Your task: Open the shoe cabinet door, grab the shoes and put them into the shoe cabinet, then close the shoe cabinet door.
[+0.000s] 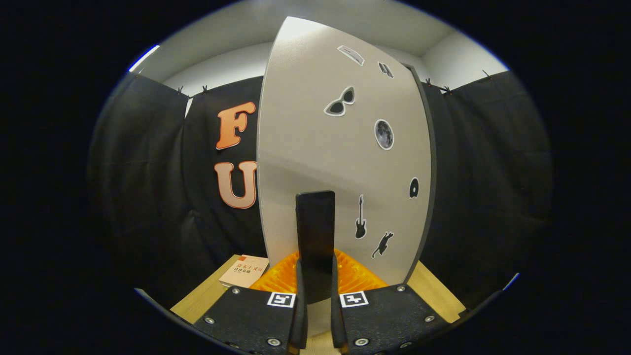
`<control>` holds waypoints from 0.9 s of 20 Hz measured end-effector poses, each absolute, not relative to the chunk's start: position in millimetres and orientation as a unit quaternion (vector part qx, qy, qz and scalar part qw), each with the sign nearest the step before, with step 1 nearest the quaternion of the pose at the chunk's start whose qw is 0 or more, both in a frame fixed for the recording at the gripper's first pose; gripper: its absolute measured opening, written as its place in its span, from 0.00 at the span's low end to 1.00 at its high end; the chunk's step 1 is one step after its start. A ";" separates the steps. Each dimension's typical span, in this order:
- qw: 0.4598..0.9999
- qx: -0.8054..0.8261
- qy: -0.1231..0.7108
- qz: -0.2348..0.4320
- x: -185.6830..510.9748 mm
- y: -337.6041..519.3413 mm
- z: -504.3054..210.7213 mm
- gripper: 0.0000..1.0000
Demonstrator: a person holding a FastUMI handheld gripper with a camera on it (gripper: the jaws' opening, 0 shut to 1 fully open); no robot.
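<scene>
1. Gripper view, far left: a book [245,272] lies flat on the wooden counter [207,296], beside the door's lower left corner. It's light and loose, so it will slide if the door or your wrist brushes it.
2. Next right: an orange ribbed thing [276,281] sits low, just ahead of the tongs and in front of the door's foot. Can't tell what it is. It could snag the bottom edge on the swing.
3. Centre: the tongs [315,266] are narrow and closed on the dark upright handle [315,227], w/ both fingers apparently pressing its sides. The handle is a stiff, flat slab and prob. smooth, so hold it low and square or it may slip under pull.
4. Behind the handle: the shoe cabinet door [305,138], a tall grey panel directly ahead of the tongs. It's rigid and looks light, and should swing on hinges rather than lift, so pull along its arc w/o twisting.
5. Right of the handle: flat stickers incl. a guitar [360,224] and a cat [383,244]. They give no grip and are no obstacle.
6. Far right: the door's dark edge [432,162], w/ booth cloth close behind. Can't tell which side carries the hinges.
</scene>
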State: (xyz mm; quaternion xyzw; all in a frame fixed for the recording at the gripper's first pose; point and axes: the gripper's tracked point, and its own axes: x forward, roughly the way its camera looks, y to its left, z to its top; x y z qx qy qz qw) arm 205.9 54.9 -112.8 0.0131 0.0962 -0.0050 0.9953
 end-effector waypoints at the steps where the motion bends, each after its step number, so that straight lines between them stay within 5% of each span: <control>1: 0.995 0.014 0.096 -0.009 199.5 49.3 -112.3 0.19; 18: 0.995 0.017 0.094 -0.021 98.6 -124.0 -107.5 0.16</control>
